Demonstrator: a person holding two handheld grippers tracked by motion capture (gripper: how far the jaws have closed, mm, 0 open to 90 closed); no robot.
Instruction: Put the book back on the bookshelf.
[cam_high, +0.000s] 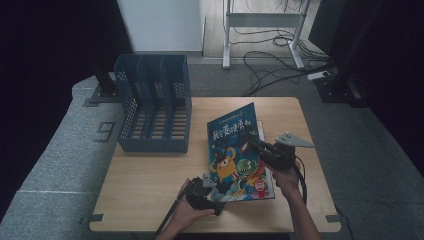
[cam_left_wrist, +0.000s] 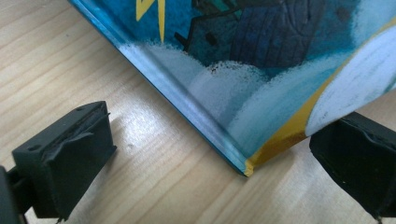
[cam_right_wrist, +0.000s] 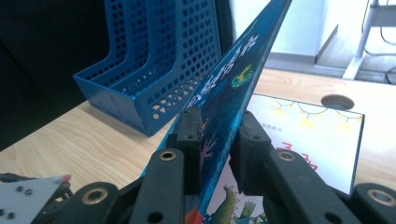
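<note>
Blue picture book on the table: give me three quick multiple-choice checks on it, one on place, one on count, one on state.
1. Where does the blue file rack stand relative to the picture book in the high view?
A. To its left, at the table's far side
B. To its right, at the near edge
C. On top of it

2. How many slots does the file rack have?
A. One
B. Three
C. Six

3. How does the right gripper meet the picture book?
A. Jaws wide open, well clear of it
B. Jaws closed on its raised edge
C. Resting flat on its cover

Answers: 1 A, the rack sits left of and beyond the book. 2 B, two dividers split it into three slots. 3 B, in the right gripper view both jaws press the tilted cover, while the left gripper straddles the book's corner, open.
</note>
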